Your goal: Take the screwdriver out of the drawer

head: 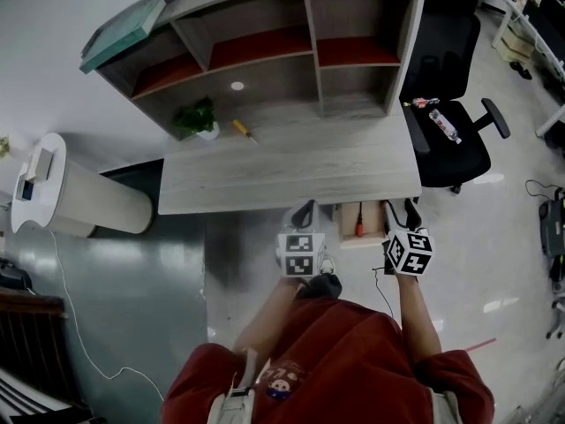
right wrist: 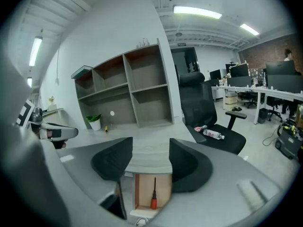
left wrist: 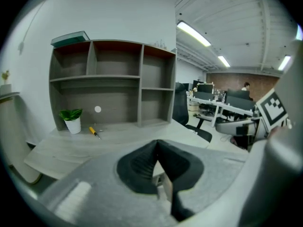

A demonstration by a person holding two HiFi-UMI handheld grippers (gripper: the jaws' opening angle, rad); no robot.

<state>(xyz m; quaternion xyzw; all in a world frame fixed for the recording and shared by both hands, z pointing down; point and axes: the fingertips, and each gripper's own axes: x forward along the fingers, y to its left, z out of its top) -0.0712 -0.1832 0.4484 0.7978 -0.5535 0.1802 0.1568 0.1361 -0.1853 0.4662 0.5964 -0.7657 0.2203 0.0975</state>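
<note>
Cool, even indoor light falls from long white ceiling tube lamps [right wrist: 196, 12]. The glossy pale grey floor [head: 499, 272] shows soft patches of glare, and the head view darkens toward its lower left. Both gripper views are fisheye, with black corners and straight lines bowed at the edges. Close to the lens, the left gripper [left wrist: 157, 145] and right gripper [right wrist: 150, 150] look soft and blurred. The far office is hazy.

Red-handled, dark-shafted screwdriver [right wrist: 154, 196] in pale wooden drawer [right wrist: 164, 188]; yellow-handled screwdriver [head: 243, 130] at eleven o'clock on grey woodgrain desk [head: 291, 166].
</note>
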